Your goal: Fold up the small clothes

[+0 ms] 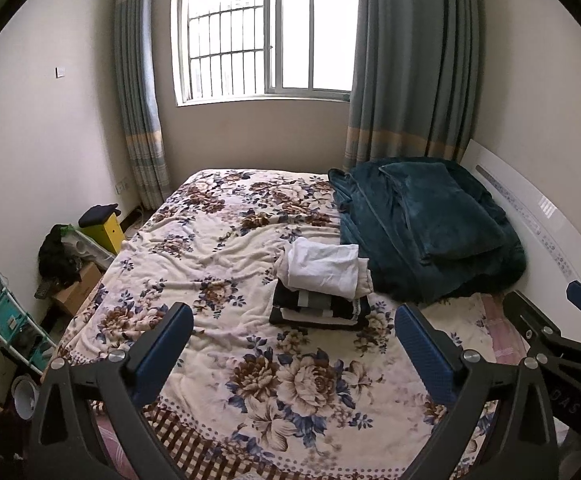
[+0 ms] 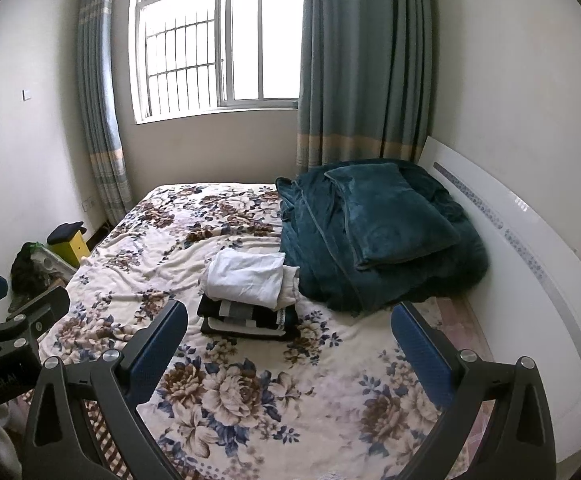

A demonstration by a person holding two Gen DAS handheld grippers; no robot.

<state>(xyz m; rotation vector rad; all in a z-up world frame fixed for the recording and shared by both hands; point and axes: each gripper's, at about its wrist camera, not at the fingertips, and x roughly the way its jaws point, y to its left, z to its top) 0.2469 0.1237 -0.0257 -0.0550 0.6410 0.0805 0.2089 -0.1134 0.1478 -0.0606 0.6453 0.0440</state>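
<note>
A small stack of folded clothes [image 1: 320, 298] lies mid-bed on the floral blanket [image 1: 218, 248], dark striped pieces below and a folded white garment [image 1: 324, 266] on top. The right wrist view shows the same stack [image 2: 248, 308] with the white garment [image 2: 246, 276] uppermost. My left gripper [image 1: 292, 334] hovers above the near part of the bed, open and empty, short of the stack. Beside it, my right gripper [image 2: 288, 330] is also open and holds nothing. Each gripper shows at the edge of the other's view.
A heaped teal blanket [image 1: 422, 232] fills the bed's far right, against the white headboard [image 1: 530, 216]. Left of the bed stand a yellow box [image 1: 104, 228], a cardboard box [image 1: 78, 288] and a teal rack [image 1: 6, 320]. A curtained window [image 1: 266, 28] lies beyond.
</note>
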